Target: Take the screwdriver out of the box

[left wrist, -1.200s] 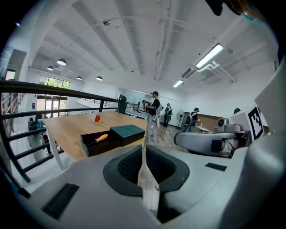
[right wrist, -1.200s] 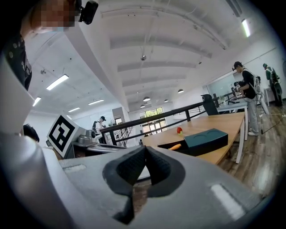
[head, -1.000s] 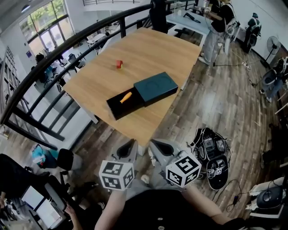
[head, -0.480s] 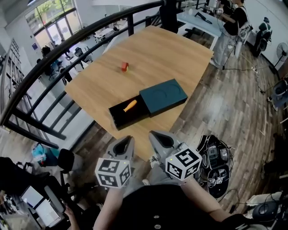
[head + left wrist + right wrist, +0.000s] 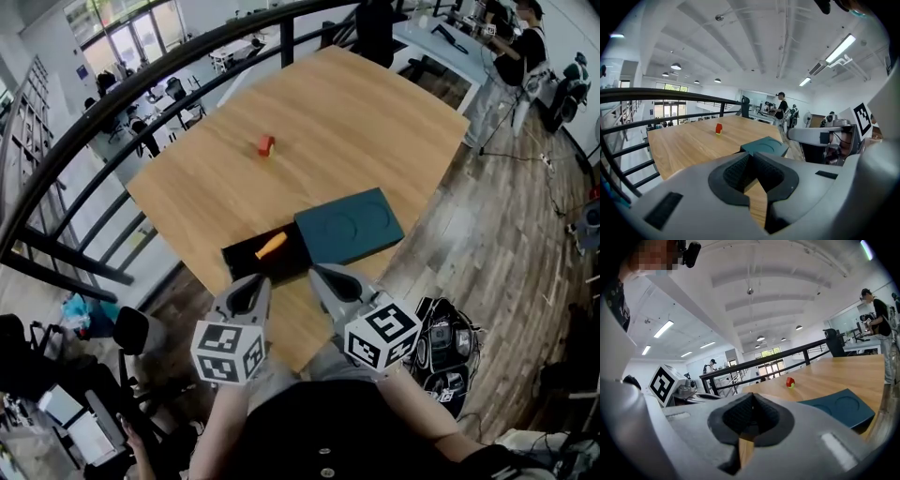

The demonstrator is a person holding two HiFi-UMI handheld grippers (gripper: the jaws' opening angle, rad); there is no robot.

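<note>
Currently the left gripper (image 5: 253,284) and right gripper (image 5: 325,276) are hovering clenched and empty near the box (image 5: 244,262), where the screwdriver (image 5: 271,246) is lying.

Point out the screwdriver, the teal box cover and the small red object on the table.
screwdriver (image 5: 271,245), head view, middle of its orange handle.
teal box cover (image 5: 349,225), head view, centre of its top face.
small red object (image 5: 266,144), head view, its middle.
</note>
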